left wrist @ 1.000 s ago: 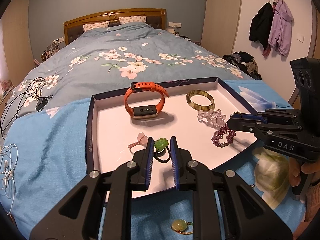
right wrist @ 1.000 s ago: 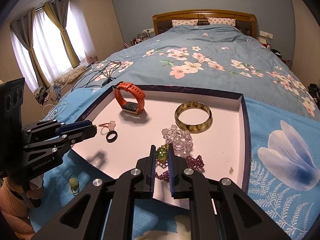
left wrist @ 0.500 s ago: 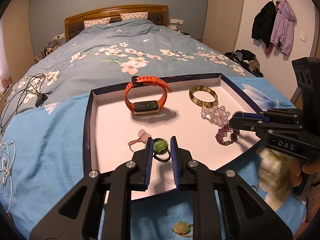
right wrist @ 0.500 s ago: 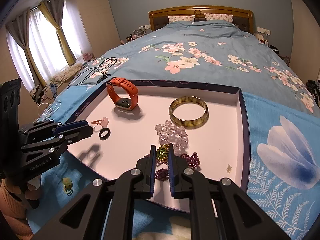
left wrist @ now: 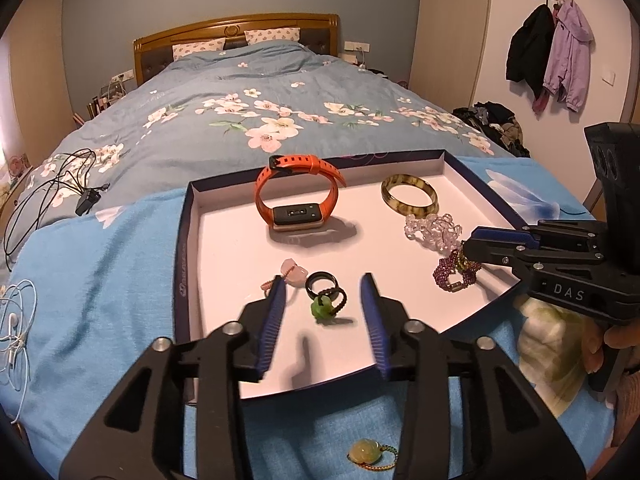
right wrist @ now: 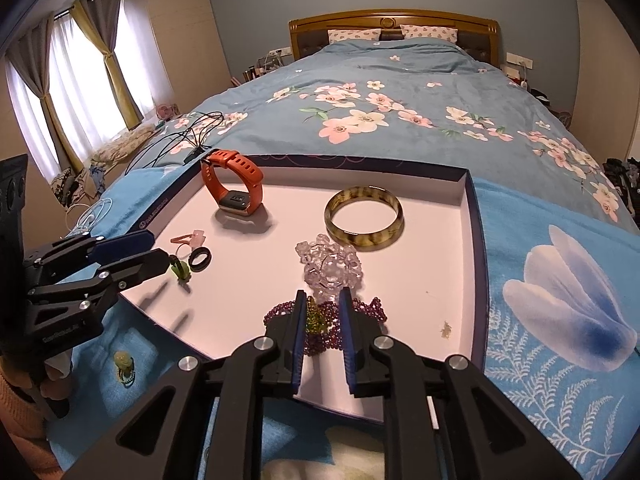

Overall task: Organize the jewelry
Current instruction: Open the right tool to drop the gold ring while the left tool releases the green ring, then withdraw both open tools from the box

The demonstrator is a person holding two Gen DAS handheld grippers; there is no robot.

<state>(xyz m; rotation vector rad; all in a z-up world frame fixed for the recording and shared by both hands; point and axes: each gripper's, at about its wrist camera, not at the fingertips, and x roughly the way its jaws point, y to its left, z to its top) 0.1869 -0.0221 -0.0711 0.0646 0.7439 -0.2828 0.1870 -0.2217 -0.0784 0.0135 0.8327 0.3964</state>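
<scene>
Left wrist: green pendant (left wrist: 322, 307) lies between parted tongs (left wrist: 325, 294).

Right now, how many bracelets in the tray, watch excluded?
3: amber bangle, far right; clear bead bracelet just in front of it; purple bead bracelet nearest the tray's front edge. The green beaded piece on it may be a fourth.

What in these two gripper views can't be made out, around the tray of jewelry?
- Purple bead bracelet: right wrist view, middle hidden behind the right gripper.
- Green piece between those fingers: too small to identify; contact unclear.
- Green charm: left wrist view, blurred, shape unclear; left gripper stands open around it.
- Speck on the tray: too small.
- Yellow pendant's cord: left wrist view, passes behind a finger.
</scene>
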